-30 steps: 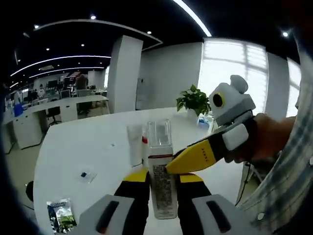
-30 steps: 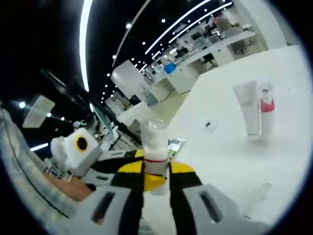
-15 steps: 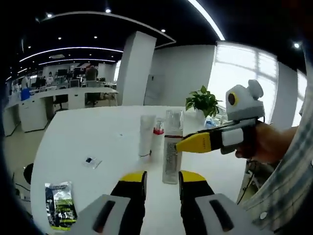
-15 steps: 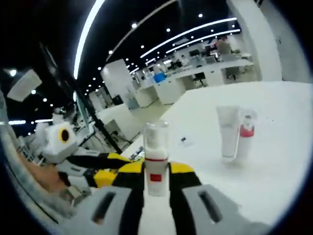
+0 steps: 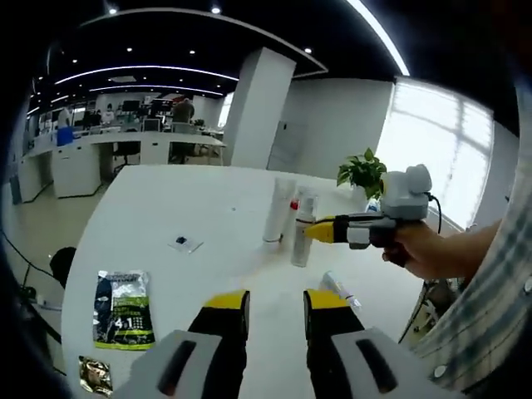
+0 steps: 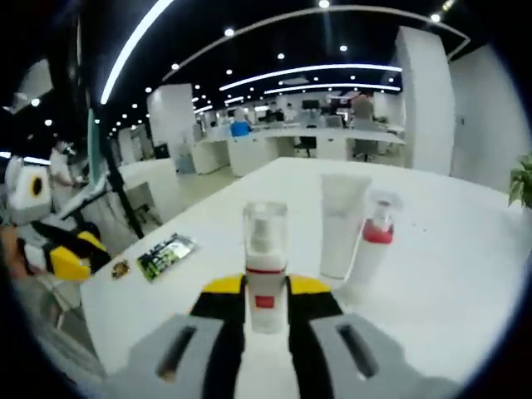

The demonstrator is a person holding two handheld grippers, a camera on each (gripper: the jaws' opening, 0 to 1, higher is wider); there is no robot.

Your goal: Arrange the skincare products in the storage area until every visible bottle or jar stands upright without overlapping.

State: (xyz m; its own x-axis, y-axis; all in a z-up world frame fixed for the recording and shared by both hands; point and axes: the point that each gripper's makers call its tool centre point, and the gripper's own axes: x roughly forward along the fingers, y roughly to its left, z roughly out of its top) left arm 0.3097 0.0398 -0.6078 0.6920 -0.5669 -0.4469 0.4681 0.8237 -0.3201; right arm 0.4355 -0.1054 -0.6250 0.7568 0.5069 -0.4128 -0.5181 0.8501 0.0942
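Your right claw (image 6: 265,293) is closed on the clear-capped spray bottle (image 6: 265,264), which stands upright between its yellow jaws, low on the body, near the red label. Just beyond it in the right gripper view stand a white tube (image 6: 342,224) and a pump bottle with a red collar (image 6: 371,247), side by side and touching or nearly so, all on the white counter (image 6: 465,249).

Your left gripper view gives the wider layout: the same bottle (image 5: 303,229) upright toward the counter's far right edge, pinched by the right claw (image 5: 319,230) coming in from the right in your hand (image 5: 416,249), with the tube (image 5: 278,209) and red-collared bottle (image 5: 293,205) just behind it. That view also shows a small clear tube lying on its side (image 5: 339,291) near the right edge, a tiny dark-printed sachet (image 5: 184,243) mid-counter, and a green packet (image 5: 122,308) flat toward the near left edge with a small gold sachet (image 5: 96,375) below it.

Your left claw (image 5: 276,309) is open with nothing between its jaws. The right gripper view catches it at the left, beyond the counter's edge (image 6: 71,258), with the green packet (image 6: 165,254) near that edge
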